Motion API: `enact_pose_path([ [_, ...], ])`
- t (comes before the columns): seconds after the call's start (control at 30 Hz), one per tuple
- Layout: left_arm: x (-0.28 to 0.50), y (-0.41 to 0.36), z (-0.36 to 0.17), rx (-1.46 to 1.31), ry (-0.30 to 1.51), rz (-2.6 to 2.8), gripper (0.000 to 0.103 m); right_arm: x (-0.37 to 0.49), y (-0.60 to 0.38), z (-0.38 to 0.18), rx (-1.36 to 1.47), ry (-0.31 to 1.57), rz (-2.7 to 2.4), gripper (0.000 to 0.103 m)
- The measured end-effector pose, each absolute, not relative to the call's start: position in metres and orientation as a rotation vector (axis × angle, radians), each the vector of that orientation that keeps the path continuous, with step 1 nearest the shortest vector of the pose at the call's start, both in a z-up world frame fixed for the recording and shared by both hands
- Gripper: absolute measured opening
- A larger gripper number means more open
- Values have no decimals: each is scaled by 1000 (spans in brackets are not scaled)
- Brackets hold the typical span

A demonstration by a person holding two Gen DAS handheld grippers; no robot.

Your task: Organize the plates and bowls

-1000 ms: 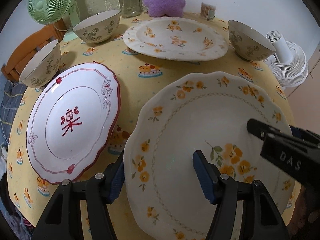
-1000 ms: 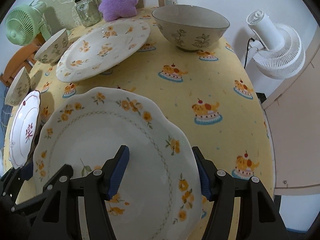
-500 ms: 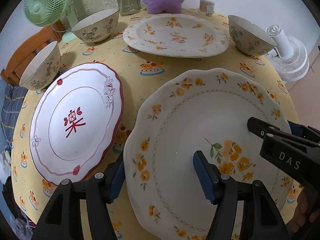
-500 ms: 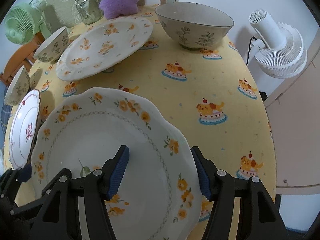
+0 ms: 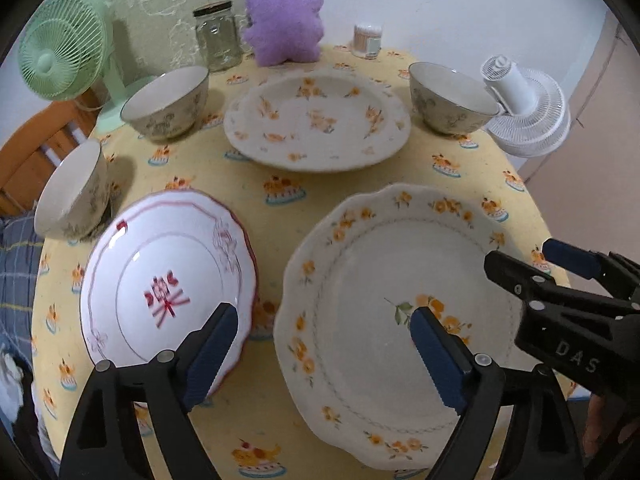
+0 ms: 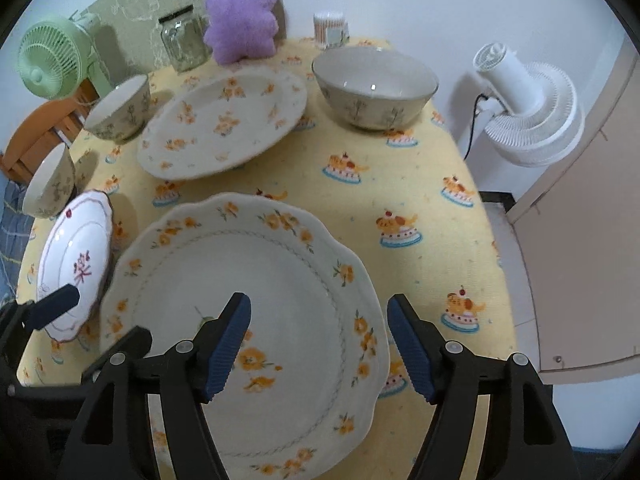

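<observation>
A large orange-flowered plate lies on the yellow tablecloth near the front edge. My left gripper is open above its left rim. My right gripper is open above its right rim. A red-rimmed plate lies to the left. A second flowered plate lies at the back. Three patterned bowls stand around: back left, left edge, back right.
A green fan, a glass jar, a purple plush toy and a small container stand along the back. A white fan stands off the table's right side. A wooden chair is at left.
Both grippers have risen and pulled back from the large flowered plate, so more of the table shows. Their jaws stay open. The plates and bowls have not moved.
</observation>
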State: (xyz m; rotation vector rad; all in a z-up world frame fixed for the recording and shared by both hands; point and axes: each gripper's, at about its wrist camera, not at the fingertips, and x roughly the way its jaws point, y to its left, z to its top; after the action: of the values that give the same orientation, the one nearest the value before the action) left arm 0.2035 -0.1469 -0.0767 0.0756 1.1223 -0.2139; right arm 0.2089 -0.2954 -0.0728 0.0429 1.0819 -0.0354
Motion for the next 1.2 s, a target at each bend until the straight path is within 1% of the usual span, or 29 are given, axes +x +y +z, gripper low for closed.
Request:
enact_pose_path([
  [0.2, 215, -136, -56, 69, 1068, -235, 90, 210, -277, -45, -60, 1012, -89, 74],
  [0.3, 224, -132, -49, 65, 1045, -218, 90, 215, -276, -38, -54, 990, -90, 74],
  [0.53, 237, -130, -49, 36, 1051, -147, 90, 233, -277, -40, -31, 989, -30, 74],
  [0.67, 245, -133, -51, 19, 1055, -76, 90, 249, -291, -45, 88, 1010, 31, 74],
  [1.03, 296, -149, -47, 11, 1010, 54, 90, 320, -286, -39, 52, 985, 159, 74],
  [1.2, 325, -148, -53, 0, 1019, 102, 90, 352, -281, -44, 82, 1018, 140, 74],
])
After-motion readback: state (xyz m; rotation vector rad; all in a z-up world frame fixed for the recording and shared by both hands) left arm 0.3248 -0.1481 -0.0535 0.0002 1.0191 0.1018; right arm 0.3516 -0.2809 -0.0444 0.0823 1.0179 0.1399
